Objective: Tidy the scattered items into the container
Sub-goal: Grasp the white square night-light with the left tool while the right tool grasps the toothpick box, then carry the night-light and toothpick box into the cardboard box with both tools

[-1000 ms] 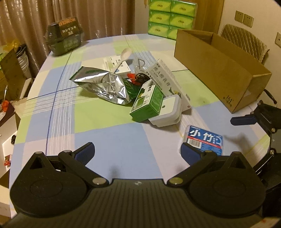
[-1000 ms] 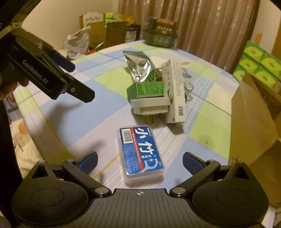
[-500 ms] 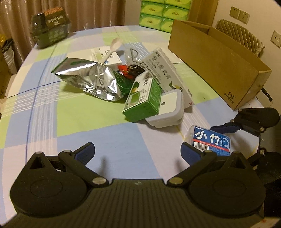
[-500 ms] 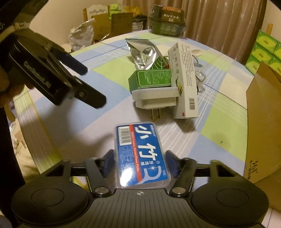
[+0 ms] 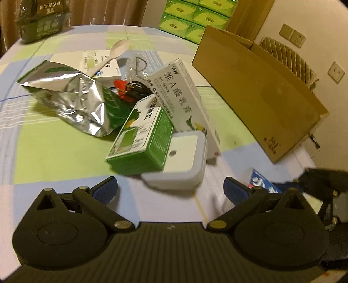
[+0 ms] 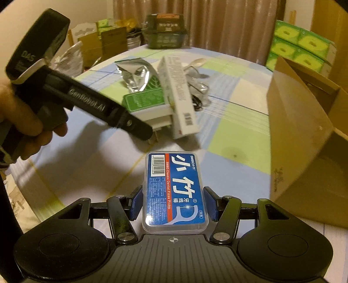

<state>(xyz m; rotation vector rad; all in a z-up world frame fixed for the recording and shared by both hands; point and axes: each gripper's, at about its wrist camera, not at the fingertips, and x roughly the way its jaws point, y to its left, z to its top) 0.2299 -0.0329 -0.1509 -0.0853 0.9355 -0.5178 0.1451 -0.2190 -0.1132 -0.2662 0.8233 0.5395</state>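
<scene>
Blue floss box (image 6: 175,191) clamped in right gripper (image 6: 174,202), tilted downward.

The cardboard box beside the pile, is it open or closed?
Open: the cardboard box has its top flaps raised, with its dark interior showing in the right wrist view.

Beside one cardboard box (image 5: 256,91) on the bench (image 5: 54,152): one foil pouch (image 5: 71,98), one green carton (image 5: 141,139), one long white carton (image 5: 184,98), one flat white packet (image 5: 95,65), one white spoon (image 5: 115,51), one white plug adapter (image 5: 182,159), one floss-pick case (image 6: 175,191). Behind the cardboard box, at least six green tissue packs (image 5: 195,15).
</scene>
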